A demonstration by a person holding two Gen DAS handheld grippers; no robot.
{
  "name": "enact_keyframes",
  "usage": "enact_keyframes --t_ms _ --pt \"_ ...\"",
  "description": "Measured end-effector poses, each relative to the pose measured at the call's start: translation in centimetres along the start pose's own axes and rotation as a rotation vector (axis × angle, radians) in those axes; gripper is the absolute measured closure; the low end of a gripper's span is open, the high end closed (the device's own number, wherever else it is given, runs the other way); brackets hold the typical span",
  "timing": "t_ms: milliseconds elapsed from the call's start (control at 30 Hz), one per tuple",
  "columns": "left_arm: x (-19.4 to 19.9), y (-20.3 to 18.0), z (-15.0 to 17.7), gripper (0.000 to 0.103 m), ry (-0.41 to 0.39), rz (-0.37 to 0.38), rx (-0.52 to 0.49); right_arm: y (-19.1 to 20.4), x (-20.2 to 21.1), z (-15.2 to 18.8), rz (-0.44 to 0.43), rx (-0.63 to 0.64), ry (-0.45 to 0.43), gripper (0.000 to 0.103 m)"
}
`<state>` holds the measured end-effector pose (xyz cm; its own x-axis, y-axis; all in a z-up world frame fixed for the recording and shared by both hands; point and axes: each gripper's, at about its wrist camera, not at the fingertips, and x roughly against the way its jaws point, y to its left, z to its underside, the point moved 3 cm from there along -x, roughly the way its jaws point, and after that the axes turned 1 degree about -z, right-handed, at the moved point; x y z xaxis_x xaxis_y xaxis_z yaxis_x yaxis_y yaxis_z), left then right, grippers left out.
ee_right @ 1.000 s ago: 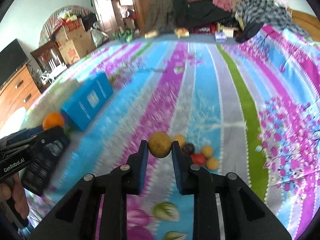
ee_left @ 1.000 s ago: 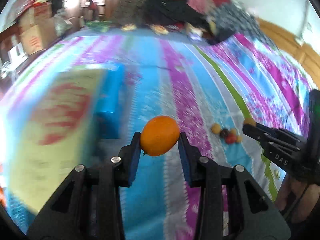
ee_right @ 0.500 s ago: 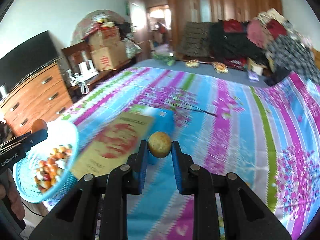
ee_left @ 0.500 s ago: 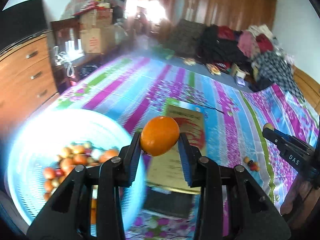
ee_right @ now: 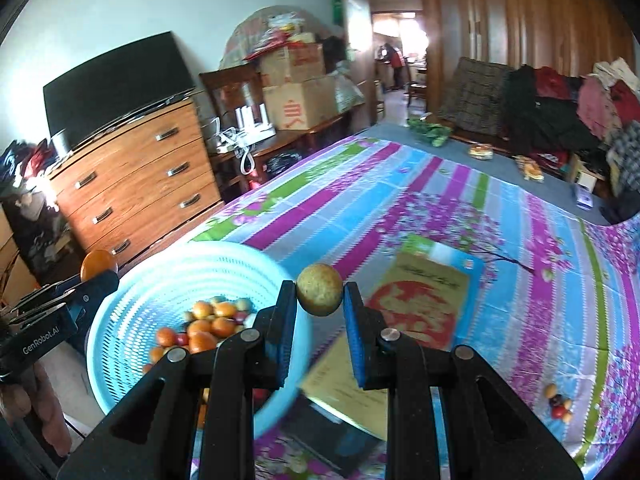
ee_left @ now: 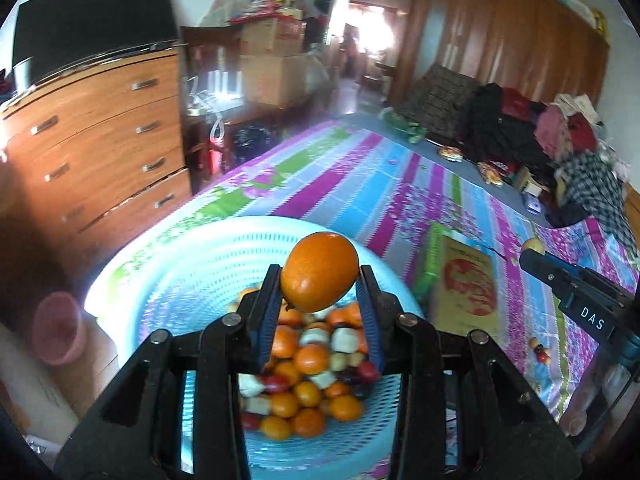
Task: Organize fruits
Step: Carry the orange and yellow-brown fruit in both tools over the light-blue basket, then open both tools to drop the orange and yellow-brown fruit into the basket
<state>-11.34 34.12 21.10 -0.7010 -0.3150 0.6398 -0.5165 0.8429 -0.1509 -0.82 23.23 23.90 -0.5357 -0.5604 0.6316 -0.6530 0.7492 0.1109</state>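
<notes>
Where sheets stripe: cluttered bedroom (ee_right: 472, 216).

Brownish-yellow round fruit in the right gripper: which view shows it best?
Right wrist view: the brownish-yellow round fruit sits centred, sharp, pinched between the right gripper fingers. The left wrist view shows only a small pale sliver at that gripper's tip, near the frame edge.

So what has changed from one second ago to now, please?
Both grippers swung away from the few fruits still lying on the bedspread toward the blue basket. The left gripper now holds its orange over the fruit pile inside; the right gripper, beside the rim, still grips its brownish fruit. Nothing was released; the small fruits on the cloth stayed put.
</notes>
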Motion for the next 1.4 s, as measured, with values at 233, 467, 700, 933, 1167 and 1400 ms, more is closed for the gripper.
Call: enact_keyframes --t_ms 233,467,700,933,1167,1400 --pt "-0.6 3.4 0.4 0.065 0.031 -0.029 0.041 4.2 -2.7 -0.3 -0.055 0.032 0.059 0.076" --pt "-1.4 5.5 1.0 0.065 0.087 -0.042 0.063 5.8 -4.8 0.3 -0.092 0.047 0.155 0.076" --pt "-3.5 6.4 2.4 0.065 0.193 -0.023 0.081 6.4 -7.8 2.1 -0.139 0.045 0.296 0.076" --pt "-4.2 7.0 3.4 0.065 0.25 -0.019 0.092 6.3 -9.0 3.3 -0.152 0.038 0.358 0.076" --pt "-4.7 7.1 3.6 0.065 0.266 -0.018 0.088 6.8 -9.9 3.6 -0.157 0.044 0.377 0.076" --pt "-5.5 7.1 3.7 0.065 0.285 -0.014 0.087 6.6 -10.4 3.8 -0.156 0.038 0.39 0.076"
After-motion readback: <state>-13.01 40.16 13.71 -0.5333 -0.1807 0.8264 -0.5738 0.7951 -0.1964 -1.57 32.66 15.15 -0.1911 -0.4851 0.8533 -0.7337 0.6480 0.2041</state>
